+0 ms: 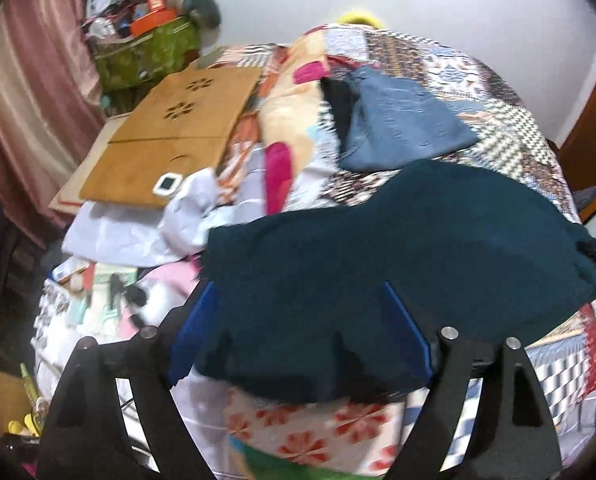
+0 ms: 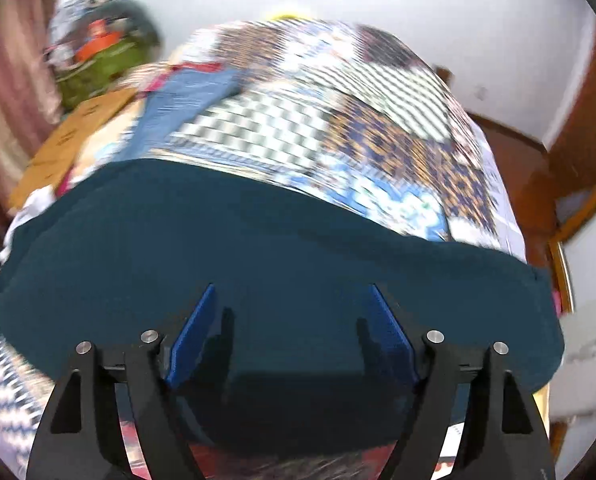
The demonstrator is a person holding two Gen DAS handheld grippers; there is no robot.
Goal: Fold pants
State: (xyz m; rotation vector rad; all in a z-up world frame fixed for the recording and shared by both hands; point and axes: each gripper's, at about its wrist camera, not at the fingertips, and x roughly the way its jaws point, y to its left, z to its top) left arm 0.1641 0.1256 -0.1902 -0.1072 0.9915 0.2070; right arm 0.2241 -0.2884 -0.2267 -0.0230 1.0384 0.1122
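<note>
Left wrist view, pants: the dark teal, soft knit pants [image 1: 397,248] are lying in a broad band across the near part of the patchwork-printed bedspread [image 1: 477,92], their near edge reaching in between the fingers.
Right wrist view, pants: the same dark teal pants [image 2: 258,248] are spanning almost the whole width, the bedspread [image 2: 377,128] showing beyond their far edge; this picture is blurring with motion.
Left gripper: the left gripper [image 1: 298,292] is standing with jaws wide, its blue pads on either side of the cloth and pinching nothing.
Right gripper: the right gripper [image 2: 292,292] is likewise spread wide over the pants, gripping nothing.
Progress: the pants are looking already doubled into a compact band, so a fold seems to be done; whether another is needed I cannot tell.
Remaining: probably squaring the edges, or one more fold across.
Beyond the pants: a folded blue denim garment [image 1: 401,128] is lying farther up the bedspread.
Left of the pants: a flat wooden lap board [image 1: 170,136] is resting, well apart, with a pale lilac crumpled cloth [image 1: 138,228] just beside the pants.
</note>
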